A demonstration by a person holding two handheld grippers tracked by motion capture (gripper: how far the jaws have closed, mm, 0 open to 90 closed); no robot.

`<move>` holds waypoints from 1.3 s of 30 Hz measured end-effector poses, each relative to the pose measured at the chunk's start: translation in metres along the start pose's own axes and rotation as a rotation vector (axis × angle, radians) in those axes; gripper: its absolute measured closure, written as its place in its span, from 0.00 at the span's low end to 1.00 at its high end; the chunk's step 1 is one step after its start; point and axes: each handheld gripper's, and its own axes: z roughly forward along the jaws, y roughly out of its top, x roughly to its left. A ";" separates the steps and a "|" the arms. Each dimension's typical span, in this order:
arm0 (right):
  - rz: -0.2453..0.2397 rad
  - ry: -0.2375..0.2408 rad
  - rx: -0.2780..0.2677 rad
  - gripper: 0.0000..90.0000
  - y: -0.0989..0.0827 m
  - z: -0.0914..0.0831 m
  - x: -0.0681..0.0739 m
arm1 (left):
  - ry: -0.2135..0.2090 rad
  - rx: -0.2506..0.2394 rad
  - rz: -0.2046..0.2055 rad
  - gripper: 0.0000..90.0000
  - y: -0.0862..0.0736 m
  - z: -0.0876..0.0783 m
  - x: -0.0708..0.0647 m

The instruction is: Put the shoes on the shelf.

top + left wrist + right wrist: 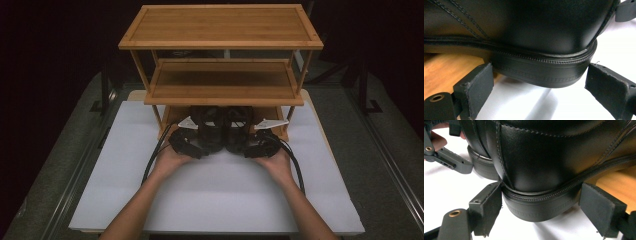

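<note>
Two black leather shoes stand side by side at the foot of a bamboo rack (pixel 220 27), toes under its shelves and heels toward me. My left gripper (pixel 204 144) holds the left shoe (pixel 211 125) by the heel. In the left gripper view its pads (pixel 480 81) sit against both sides of the stitched sole (pixel 541 70). My right gripper (pixel 246 145) clasps the right shoe (pixel 238 125) the same way; in the right gripper view the heel (pixel 536 170) fills the space between the pads (pixel 490 205). Both heels hang slightly above the white surface.
The rack's lowest wooden board (pixel 446 70) lies under the shoes' front parts. A white mat (pixel 220 195) covers the table in front of the rack. Cables trail back from both grippers along the person's forearms. The left hand's gripper (pixel 449 162) shows beside the right shoe.
</note>
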 end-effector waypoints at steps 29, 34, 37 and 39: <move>0.069 -0.057 0.011 0.21 0.019 0.039 -0.034 | 0.066 0.007 -0.027 0.09 0.027 0.035 0.040; 0.041 -0.058 -0.015 0.21 0.017 0.042 -0.042 | 0.055 0.004 -0.041 0.09 0.026 0.037 0.042; 0.049 -0.040 -0.021 0.21 0.015 0.043 -0.044 | 0.058 0.004 -0.044 0.09 0.026 0.038 0.042; 0.051 -0.036 -0.025 0.21 0.014 0.043 -0.045 | 0.069 0.013 -0.037 0.08 0.025 0.039 0.041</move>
